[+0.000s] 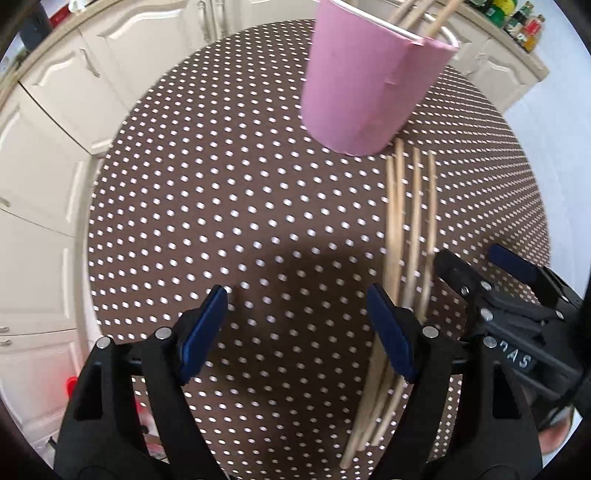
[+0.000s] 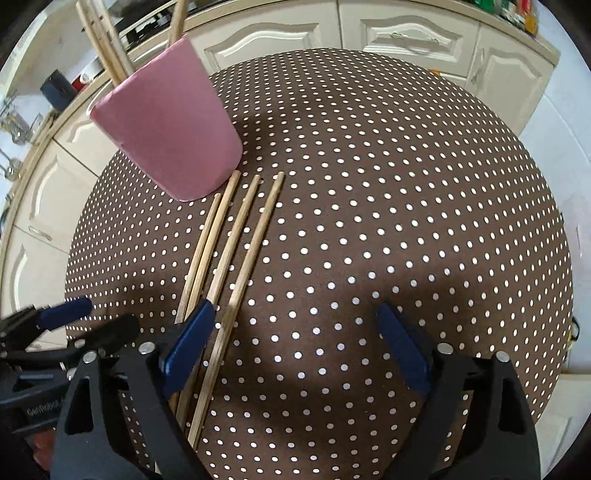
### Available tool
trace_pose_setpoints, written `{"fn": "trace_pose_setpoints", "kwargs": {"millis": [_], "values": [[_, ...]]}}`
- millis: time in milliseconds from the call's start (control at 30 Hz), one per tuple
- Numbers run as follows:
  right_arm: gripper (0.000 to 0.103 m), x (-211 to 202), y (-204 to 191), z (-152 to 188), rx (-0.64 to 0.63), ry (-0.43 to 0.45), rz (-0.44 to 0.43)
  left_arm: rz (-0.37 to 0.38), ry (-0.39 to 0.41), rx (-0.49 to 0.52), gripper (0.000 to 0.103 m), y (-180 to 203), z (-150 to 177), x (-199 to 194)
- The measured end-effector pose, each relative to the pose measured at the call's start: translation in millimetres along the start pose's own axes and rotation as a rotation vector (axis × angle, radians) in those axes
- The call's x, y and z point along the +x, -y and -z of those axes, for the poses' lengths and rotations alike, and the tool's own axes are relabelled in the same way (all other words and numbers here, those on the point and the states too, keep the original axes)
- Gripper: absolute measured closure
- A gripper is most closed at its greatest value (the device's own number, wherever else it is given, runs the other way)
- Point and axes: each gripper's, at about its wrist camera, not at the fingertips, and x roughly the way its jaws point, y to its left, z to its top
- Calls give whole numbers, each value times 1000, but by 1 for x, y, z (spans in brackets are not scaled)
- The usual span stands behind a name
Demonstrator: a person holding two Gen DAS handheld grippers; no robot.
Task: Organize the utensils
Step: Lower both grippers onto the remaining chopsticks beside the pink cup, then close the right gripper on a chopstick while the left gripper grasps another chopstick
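A pink cup [image 1: 365, 81] stands on the brown polka-dot table [image 1: 221, 192] and holds several wooden chopsticks [image 1: 439, 18]. Several more chopsticks [image 1: 406, 229] lie side by side on the cloth in front of the cup. My left gripper [image 1: 299, 332] is open and empty, hovering just left of the lying chopsticks. In the right wrist view the cup [image 2: 166, 125] is at upper left and the lying chopsticks [image 2: 236, 243] run toward me. My right gripper [image 2: 295, 347] is open and empty, its left finger over the chopsticks' near ends. The right gripper also shows in the left wrist view [image 1: 491, 269].
White kitchen cabinets [image 2: 406, 33] surround the round table. Bottles [image 1: 517, 18] stand on the counter at far right. The left gripper shows at the left edge of the right wrist view [image 2: 74, 321].
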Motion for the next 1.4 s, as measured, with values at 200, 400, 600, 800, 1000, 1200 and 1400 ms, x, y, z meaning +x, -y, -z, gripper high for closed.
{"fn": "trace_pose_setpoints", "kwargs": {"millis": [200,400,600,800,1000,1200,1400], "values": [[32,5,-17,1,-58,11,50,27,1,-8,27,0,-11,-4],[81,7,-29,-1,-103,22,-41,64,-8,-6,31,4,-21,-2],[95,10,-26,-3,-91,-17,-130,119,-18,29,46,25,-31,1],[96,5,-9,-3,-76,-38,-161,132,-39,57,51,48,-45,12],[96,-2,2,6,-54,-46,-167,77,-60,63,51,67,-48,33],[95,-4,10,8,-37,-58,-152,-44,-55,82,50,84,-64,54],[94,-2,5,2,-29,-63,-112,-51,-40,51,61,91,-76,59]]}}
